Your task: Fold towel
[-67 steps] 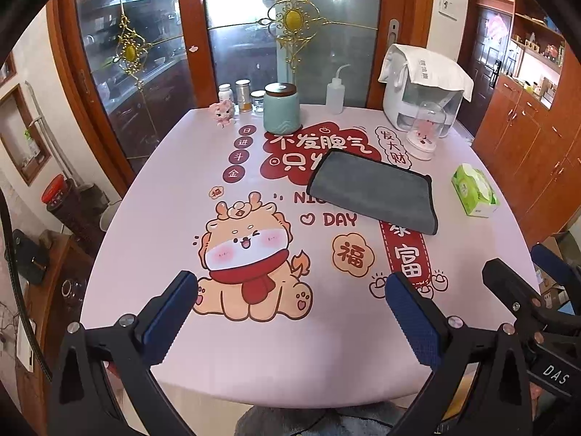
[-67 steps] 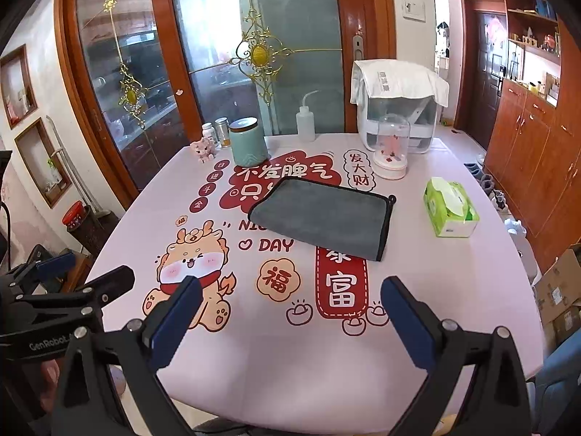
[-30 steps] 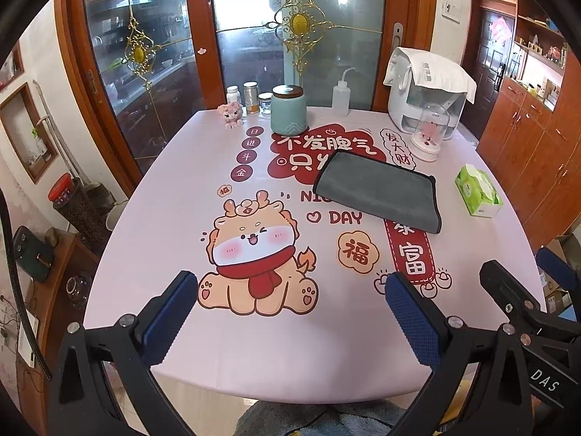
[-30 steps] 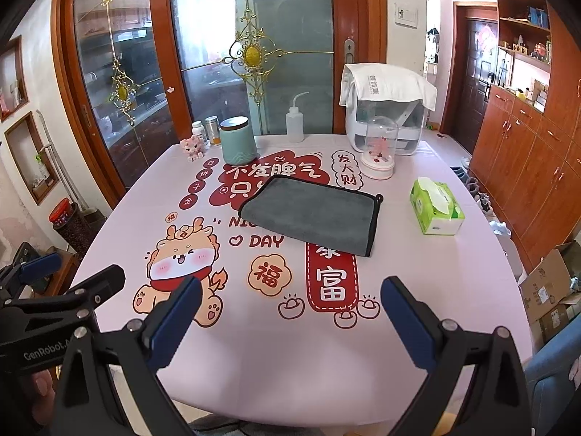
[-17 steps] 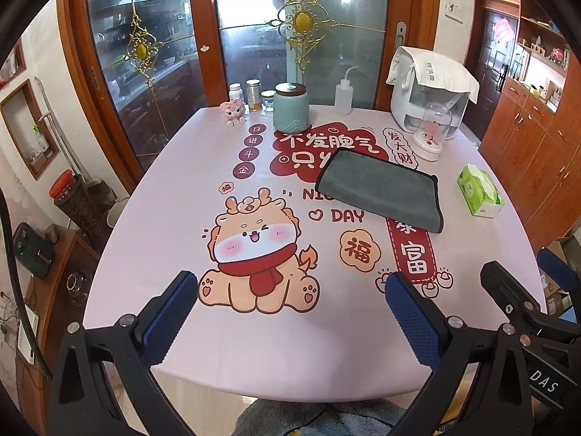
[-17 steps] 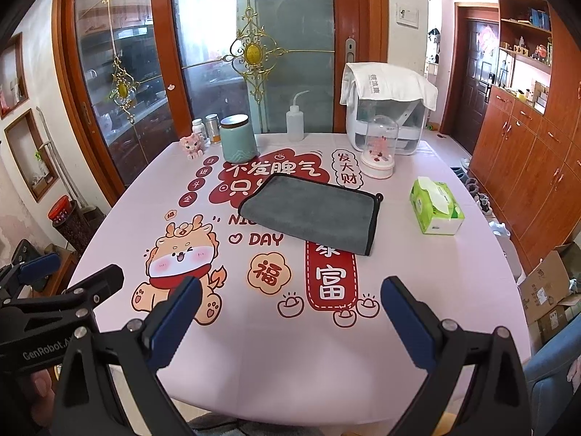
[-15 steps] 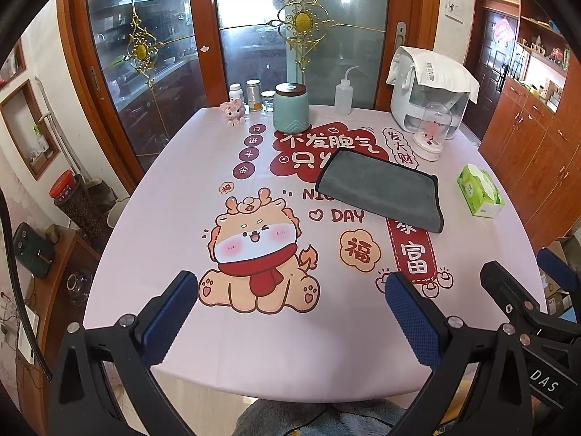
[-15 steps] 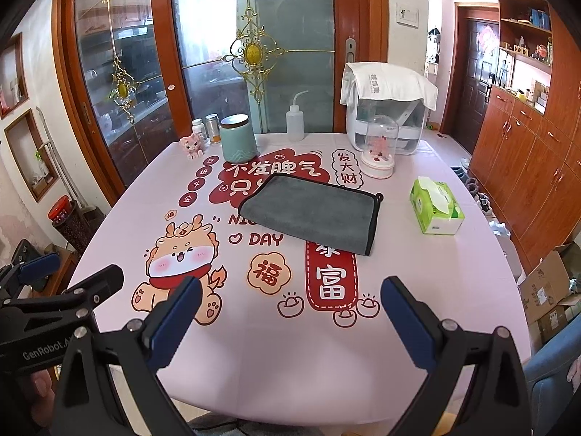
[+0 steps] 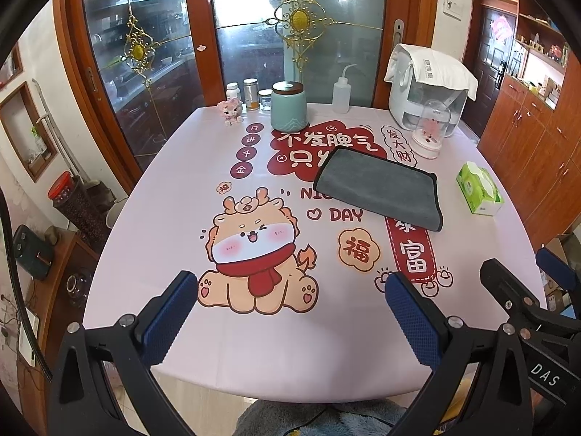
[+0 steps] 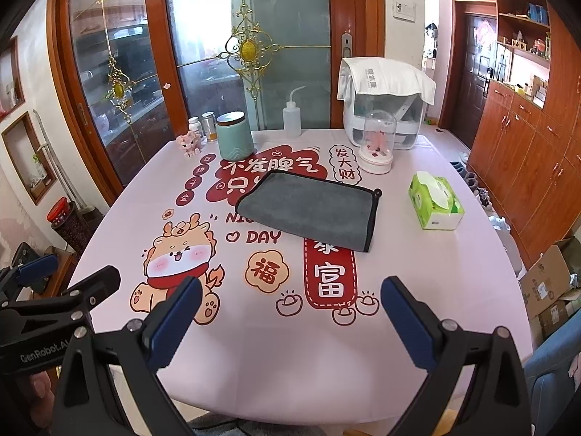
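Your towel point(image 10: 308, 210) lies at 12 o'clock on the desk point(image 10: 417, 272), possibly folded once, while both hand-held grippers, left point(image 9: 290, 312) and right point(image 10: 290, 312), hang wide and empty near the desk's 6 o'clock edge.

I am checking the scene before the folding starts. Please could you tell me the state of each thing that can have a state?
Grey microfibre towel with black edging: lying flat on the table, not gripped.
Left gripper: jaws open, holding nothing.
Right gripper: jaws open, holding nothing.
Teal ceramic jar with dark lid: upright, lid on.
Green tissue box: a tissue sticks out on top.
White squeeze bottle with bent spout: upright.
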`<state>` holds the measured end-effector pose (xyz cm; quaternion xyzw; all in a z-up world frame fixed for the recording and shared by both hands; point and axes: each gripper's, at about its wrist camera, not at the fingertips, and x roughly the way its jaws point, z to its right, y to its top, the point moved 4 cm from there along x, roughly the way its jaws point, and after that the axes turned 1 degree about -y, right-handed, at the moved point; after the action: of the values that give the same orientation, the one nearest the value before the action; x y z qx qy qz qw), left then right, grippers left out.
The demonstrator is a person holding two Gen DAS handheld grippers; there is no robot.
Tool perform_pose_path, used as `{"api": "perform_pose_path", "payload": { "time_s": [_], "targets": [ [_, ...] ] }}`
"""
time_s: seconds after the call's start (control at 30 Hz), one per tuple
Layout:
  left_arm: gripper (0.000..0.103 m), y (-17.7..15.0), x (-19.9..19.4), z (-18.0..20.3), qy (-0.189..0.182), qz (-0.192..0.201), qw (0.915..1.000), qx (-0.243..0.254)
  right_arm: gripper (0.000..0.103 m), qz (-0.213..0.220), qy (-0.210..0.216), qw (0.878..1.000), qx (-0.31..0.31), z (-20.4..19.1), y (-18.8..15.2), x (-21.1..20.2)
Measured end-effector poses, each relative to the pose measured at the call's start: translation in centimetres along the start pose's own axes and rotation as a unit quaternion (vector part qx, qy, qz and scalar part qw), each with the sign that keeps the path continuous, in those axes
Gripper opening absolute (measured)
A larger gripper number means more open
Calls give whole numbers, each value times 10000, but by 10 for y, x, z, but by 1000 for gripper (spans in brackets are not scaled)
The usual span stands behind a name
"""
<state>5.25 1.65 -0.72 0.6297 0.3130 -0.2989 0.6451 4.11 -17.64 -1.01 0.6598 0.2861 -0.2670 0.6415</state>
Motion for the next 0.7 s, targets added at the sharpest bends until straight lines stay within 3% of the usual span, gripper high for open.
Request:
{"api": "perform_pose_path", "payload": {
  "time_s": [0.7],
  "targets": [
    [102,0,1,0,1,-18,10000,15,100,-8,-18,10000,-26,-2,4,2]
  ]
}}
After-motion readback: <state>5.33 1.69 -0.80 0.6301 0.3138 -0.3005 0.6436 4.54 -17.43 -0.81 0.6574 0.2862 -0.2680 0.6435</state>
